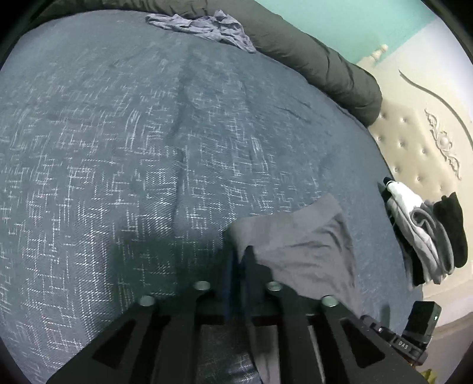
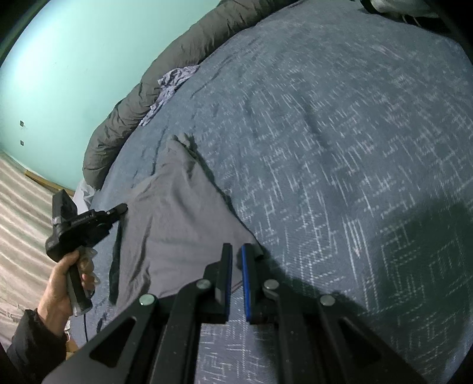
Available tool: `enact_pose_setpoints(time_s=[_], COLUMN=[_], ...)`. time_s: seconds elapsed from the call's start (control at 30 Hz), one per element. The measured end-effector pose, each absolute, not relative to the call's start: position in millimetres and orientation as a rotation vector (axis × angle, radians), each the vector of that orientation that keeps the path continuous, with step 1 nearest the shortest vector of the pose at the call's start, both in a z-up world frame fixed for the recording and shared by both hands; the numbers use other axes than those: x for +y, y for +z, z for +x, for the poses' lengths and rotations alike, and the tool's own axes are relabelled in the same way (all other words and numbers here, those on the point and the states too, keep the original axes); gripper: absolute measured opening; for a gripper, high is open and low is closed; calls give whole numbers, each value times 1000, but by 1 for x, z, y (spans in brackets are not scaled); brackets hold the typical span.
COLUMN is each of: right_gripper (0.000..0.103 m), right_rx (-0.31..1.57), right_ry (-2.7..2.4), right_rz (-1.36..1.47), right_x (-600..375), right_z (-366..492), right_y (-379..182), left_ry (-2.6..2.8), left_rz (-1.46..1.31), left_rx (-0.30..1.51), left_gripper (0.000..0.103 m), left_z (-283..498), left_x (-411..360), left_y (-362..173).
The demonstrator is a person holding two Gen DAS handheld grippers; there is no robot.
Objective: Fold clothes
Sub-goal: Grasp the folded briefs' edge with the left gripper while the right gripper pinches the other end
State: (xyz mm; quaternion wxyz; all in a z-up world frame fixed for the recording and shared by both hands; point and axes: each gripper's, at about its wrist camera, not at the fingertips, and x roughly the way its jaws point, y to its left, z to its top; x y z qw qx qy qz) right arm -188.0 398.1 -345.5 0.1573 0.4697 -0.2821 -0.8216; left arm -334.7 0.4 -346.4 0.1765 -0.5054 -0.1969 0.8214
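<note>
A plain grey garment (image 2: 174,218) lies partly lifted on the blue patterned bedspread (image 2: 340,147). My right gripper (image 2: 236,249) is closed on its near right corner, jaws almost together with fabric between the blue pads. My left gripper (image 2: 122,208), held by a hand (image 2: 62,280), pinches the garment's left edge. In the left wrist view the grey garment (image 1: 298,245) drapes over the right finger of the left gripper (image 1: 244,251), jaws narrow with the cloth's corner in them. The cloth hangs a little above the bedspread (image 1: 118,147) and casts a shadow.
A crumpled lilac-blue garment (image 1: 204,26) lies at the far side against a rolled dark grey duvet (image 1: 325,68). A stack of folded black, white and grey clothes (image 1: 428,230) sits by the tufted cream headboard (image 1: 419,141). A turquoise wall (image 2: 74,59) stands beyond the bed.
</note>
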Motion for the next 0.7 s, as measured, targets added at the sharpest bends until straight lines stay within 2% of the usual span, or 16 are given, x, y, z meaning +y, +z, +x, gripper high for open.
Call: enact_pose_setpoints(time_s=[0.1,0.13,0.17,0.23,0.4,0.53,0.7], right_gripper=[7,14,31,46,46,46,46], right_rx=[-768,-760,-765,-771,-649,-448,-307], right_ry=[-2384,-2395,-2400,-2399,-2333,-2294,-2228], right_rz=[1261,1232,1208,1189,1202,1218,1313], right_x=[398,398,397,393,365,334,297], right_z=[-190,-191,-194,-205,-256,-299,-345], right_y=[-325,-319,-313,-306,-288,-270,-278], left_ry=[2320,2318,2314,2310,2301,2287,2277], left_rz=[-1414,-1409,-1403,-1391,-1365,-1364,-1358], left_rx=[-562,-568,-572,-567,-565,-590,-598], left_gripper=[24,27,28,34,34,34,34], left_z=[-332,-330,-330,-329,-330,-331,-332], left_x=[-4,-5,-6,-7,-9,-10,-10], left_y=[-346,-347,-347,-345,-344,-350,-354])
